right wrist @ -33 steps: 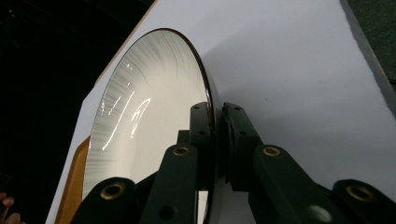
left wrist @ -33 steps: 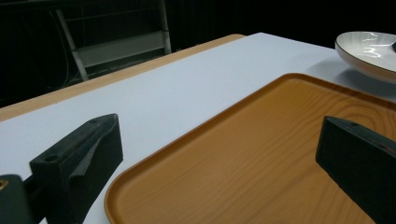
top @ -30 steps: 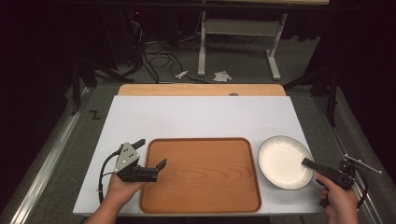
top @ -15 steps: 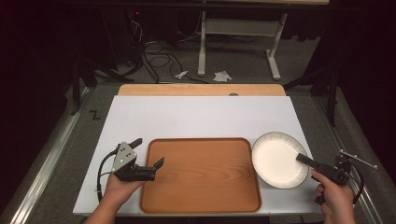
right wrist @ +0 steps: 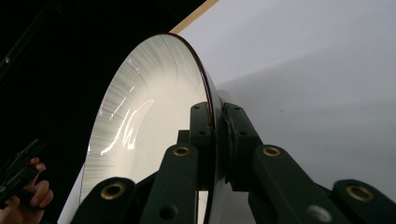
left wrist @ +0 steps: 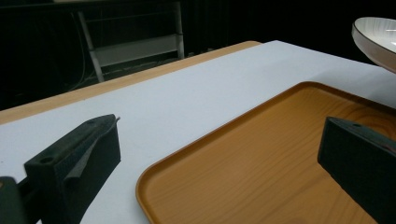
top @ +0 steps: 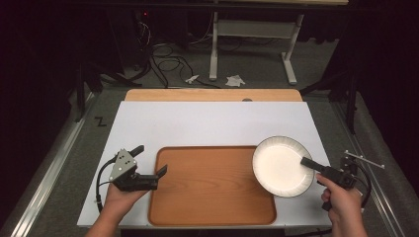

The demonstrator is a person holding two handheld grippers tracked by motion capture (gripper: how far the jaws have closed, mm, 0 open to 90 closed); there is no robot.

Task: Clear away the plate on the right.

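The right gripper (top: 310,165) pinches the rim of the white plate (top: 279,165) between its fingers (right wrist: 201,135), at the right of the high view, overlapping the wooden tray's (top: 207,187) right edge. The left gripper (top: 150,165), lower left, has its fingers (left wrist: 77,161) spread over the tray's left edge and the white bench (top: 212,123).

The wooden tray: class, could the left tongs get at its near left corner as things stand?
Probably yes. The left tongs are open beside the wooden tray, one jaw over its left rim, nothing between them.
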